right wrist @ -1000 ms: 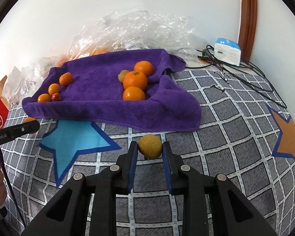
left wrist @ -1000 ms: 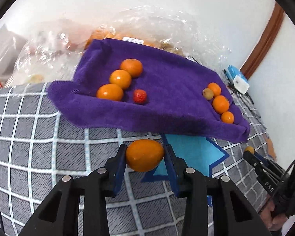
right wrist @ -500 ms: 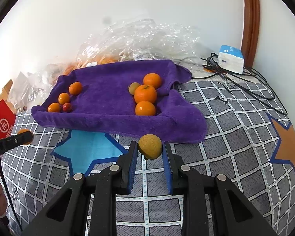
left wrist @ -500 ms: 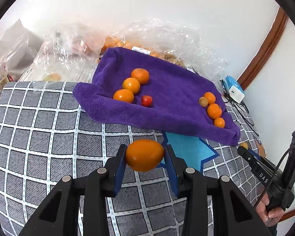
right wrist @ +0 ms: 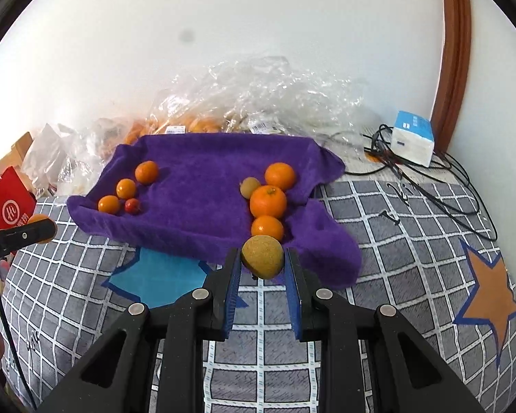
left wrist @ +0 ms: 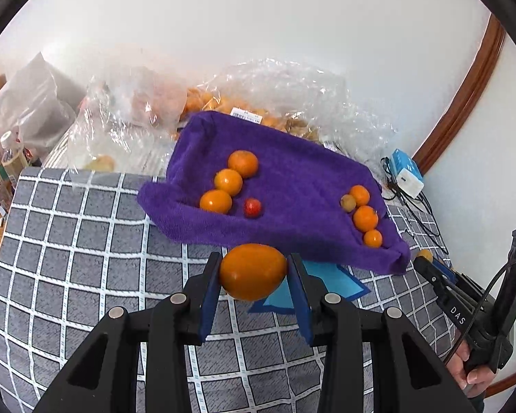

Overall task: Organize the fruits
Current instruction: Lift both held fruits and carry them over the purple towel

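My left gripper [left wrist: 253, 272] is shut on a large orange fruit [left wrist: 253, 271], held above the checked cloth just before the purple towel [left wrist: 292, 186]. My right gripper [right wrist: 262, 261] is shut on a small yellow-brown fruit [right wrist: 262, 256], held near the towel's [right wrist: 206, 179] front edge. On the towel's left lie three oranges [right wrist: 125, 188] in a row with a small red fruit [right wrist: 132, 205]. On its right lie three oranges [right wrist: 268, 201] and a small yellow-brown fruit [right wrist: 250, 187]. The right gripper also shows at the right of the left wrist view [left wrist: 426, 261].
Clear plastic bags [right wrist: 258, 96] with more fruit lie behind the towel by the wall. A blue-white box [right wrist: 413, 141] and black cables [right wrist: 430, 186] sit at the back right. A red bag [right wrist: 8, 203] stands at the left. The grey checked cloth [right wrist: 412, 241] has star patches.
Both grippers have risen and pulled back with their fruits, so the towel looks smaller and farther. The fruits on the towel have not moved.
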Action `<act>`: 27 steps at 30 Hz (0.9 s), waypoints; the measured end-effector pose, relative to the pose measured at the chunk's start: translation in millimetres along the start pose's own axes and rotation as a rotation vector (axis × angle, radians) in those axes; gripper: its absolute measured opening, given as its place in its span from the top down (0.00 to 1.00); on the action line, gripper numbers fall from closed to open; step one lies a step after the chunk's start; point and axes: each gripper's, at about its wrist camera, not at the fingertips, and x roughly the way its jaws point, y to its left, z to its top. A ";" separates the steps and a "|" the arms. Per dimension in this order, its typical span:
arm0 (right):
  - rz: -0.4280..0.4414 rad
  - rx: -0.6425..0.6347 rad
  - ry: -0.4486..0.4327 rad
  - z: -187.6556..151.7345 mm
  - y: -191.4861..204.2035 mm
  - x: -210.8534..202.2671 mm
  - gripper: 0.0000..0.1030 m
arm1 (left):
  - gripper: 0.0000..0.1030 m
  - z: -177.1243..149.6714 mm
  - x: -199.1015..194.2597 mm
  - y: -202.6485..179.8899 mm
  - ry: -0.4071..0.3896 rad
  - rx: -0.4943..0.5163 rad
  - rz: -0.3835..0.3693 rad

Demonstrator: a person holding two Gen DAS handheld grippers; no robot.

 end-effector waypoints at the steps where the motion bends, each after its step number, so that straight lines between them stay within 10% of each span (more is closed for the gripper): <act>1: 0.004 0.000 0.001 1.8 0.9 0.9 0.76 | 0.65 1.3 -0.1 -0.5 -0.002 0.000 0.000; 27: 0.018 -0.034 -0.028 51.1 11.5 33.3 0.76 | 0.65 57.8 26.7 -15.2 -0.037 0.037 0.004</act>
